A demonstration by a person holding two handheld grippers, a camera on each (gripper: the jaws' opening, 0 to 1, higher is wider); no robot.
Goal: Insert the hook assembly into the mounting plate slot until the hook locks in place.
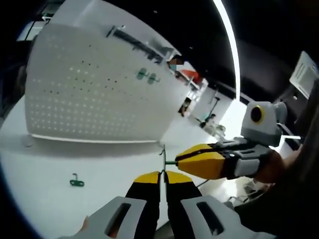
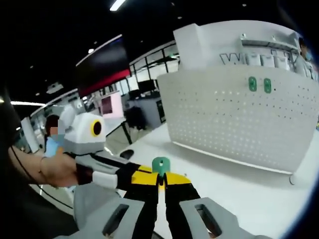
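My left gripper [image 1: 162, 178] is shut on a thin metal hook [image 1: 163, 155] that stands up from its yellow tips. The right gripper [image 1: 178, 162] comes in from the right, and a small green bit shows at its tip, touching the hook. In the right gripper view my right gripper [image 2: 160, 180] is shut on a green mounting plate [image 2: 160, 164], with the left gripper [image 2: 130, 175] meeting it from the left. Two more green plates [image 1: 147, 75] [image 2: 259, 84] sit on the white pegboard [image 1: 94, 94] [image 2: 234, 119].
A loose green hook piece [image 1: 76, 181] lies on the white table [image 1: 60, 164] in front of the pegboard's left part. The pegboard stands upright on the table [image 2: 239, 189]. A person's hand [image 2: 55, 169] holds the left gripper. Office desks and screens fill the background.
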